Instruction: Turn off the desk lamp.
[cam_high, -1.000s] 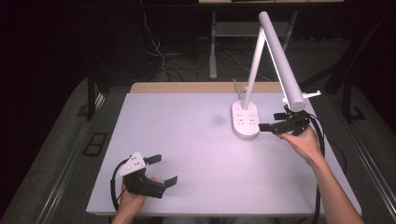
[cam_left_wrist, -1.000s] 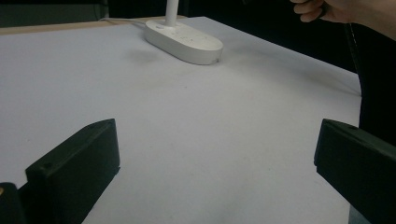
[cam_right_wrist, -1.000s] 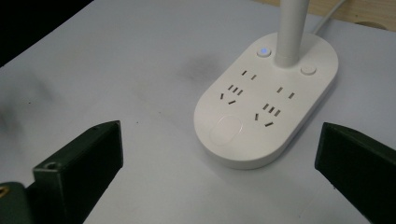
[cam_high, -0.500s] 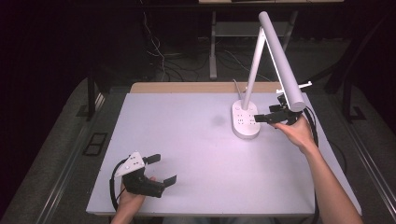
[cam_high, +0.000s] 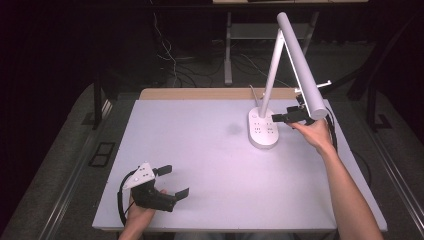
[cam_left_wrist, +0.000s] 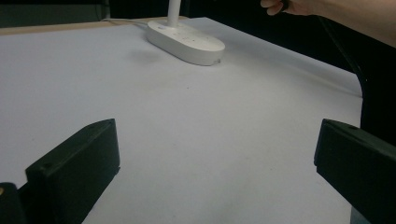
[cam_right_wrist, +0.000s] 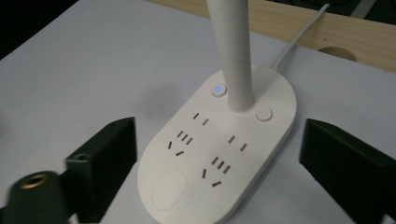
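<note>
A white desk lamp stands at the table's back right, with an oval socket base (cam_high: 263, 131), a slanted pole (cam_high: 270, 75) and a long bar head (cam_high: 302, 65). My right gripper (cam_high: 278, 118) hovers by the base's right side, under the head. In the right gripper view the base (cam_right_wrist: 187, 186) lies below and between the jaws of the right gripper (cam_right_wrist: 224, 163), which have just been closing a little but stand wide and touch nothing. A blue-lit button (cam_right_wrist: 218, 90) glows beside the pole (cam_right_wrist: 231, 51). My left gripper (cam_high: 173, 181) rests open near the front left edge.
The lamp's white cable (cam_right_wrist: 299, 42) runs back over a wooden strip (cam_right_wrist: 327, 32) along the table's far edge. The white table top (cam_high: 200, 145) spreads between the two grippers. In the left gripper view the lamp base (cam_left_wrist: 187, 42) lies far ahead of the open left gripper (cam_left_wrist: 217, 168).
My right hand has moved left and away from the person, bringing its gripper up to the lamp base. The left gripper has stayed where it was.
</note>
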